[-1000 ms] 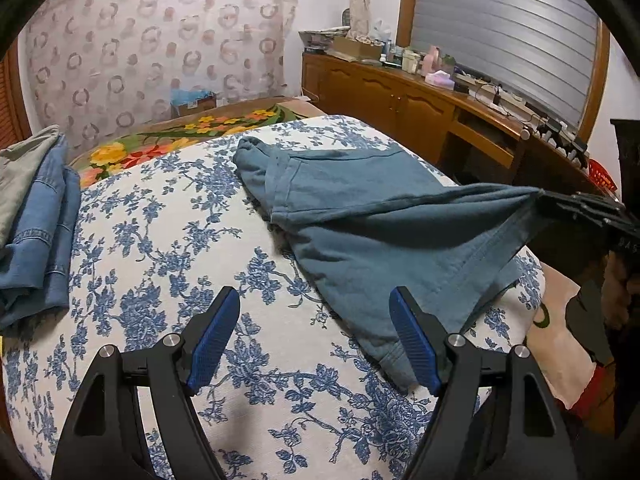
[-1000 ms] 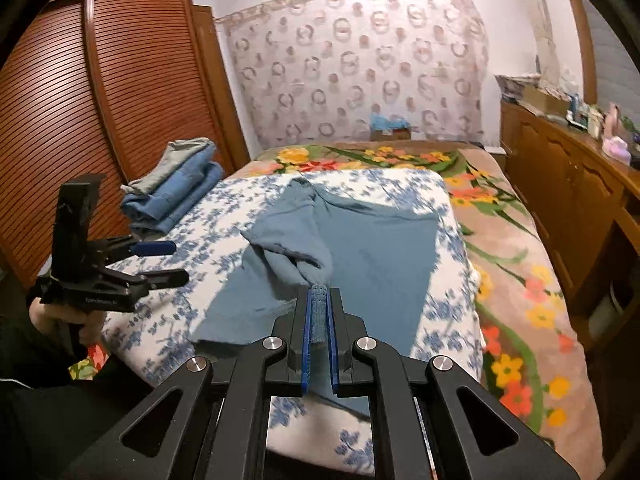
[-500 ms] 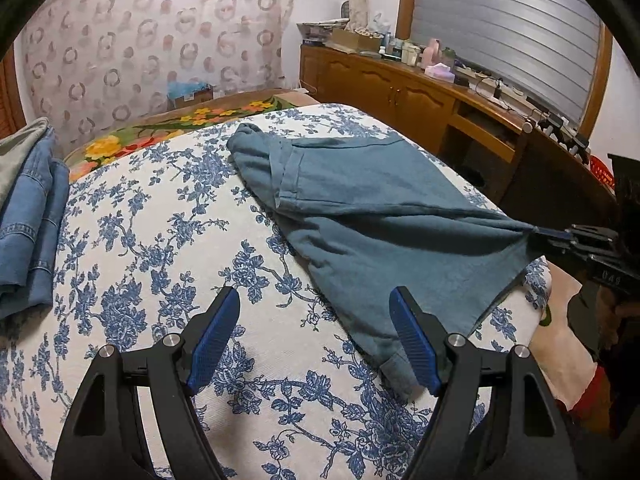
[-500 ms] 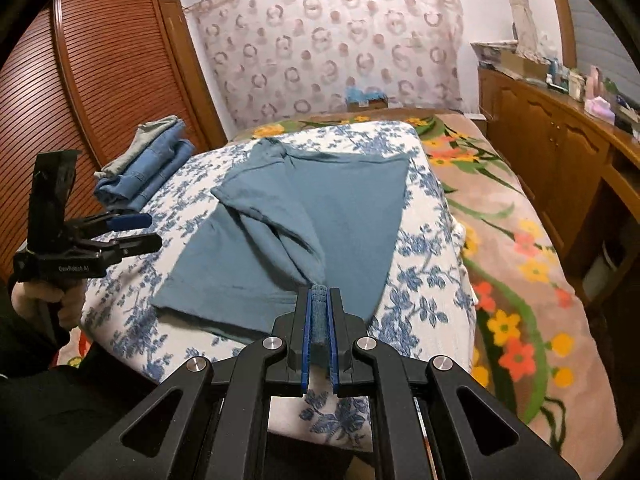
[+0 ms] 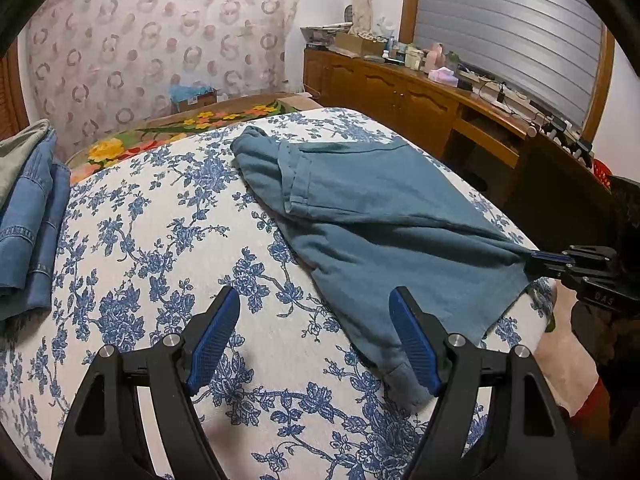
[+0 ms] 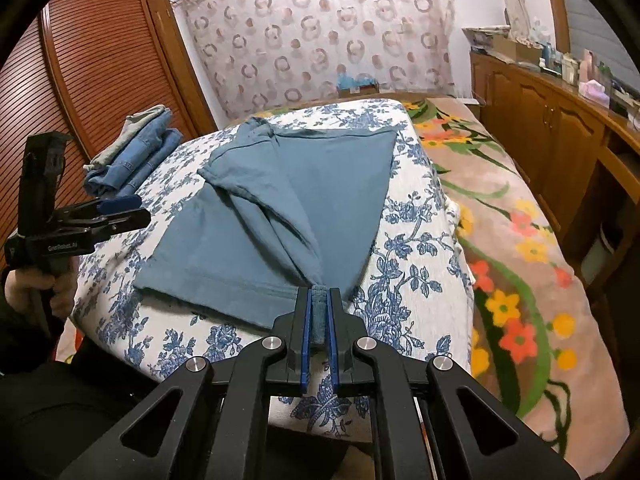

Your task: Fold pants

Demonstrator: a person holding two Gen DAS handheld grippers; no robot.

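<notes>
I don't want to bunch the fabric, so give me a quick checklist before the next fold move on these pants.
1. Right gripper shut on the teal pants hem: ok.
2. Left gripper open, holding nothing: ok.
3. Near corner of the pants between the left jaws: not ok, only beside one.
4. Pants lying flat: not ok, a ridge runs to the held hem.
5. Folded jeans apart from the pants: ok.
6. Grip depth: cannot tell.

left wrist cam low over bed [image 5: 168,240], facing across toward cabinets [image 5: 384,96], close to sheet, right wrist cam at foot edge facing curtain [image 6: 320,32], both share pants [image 5: 372,216] [image 6: 288,200], jeans stack [image 6: 132,156]
</notes>
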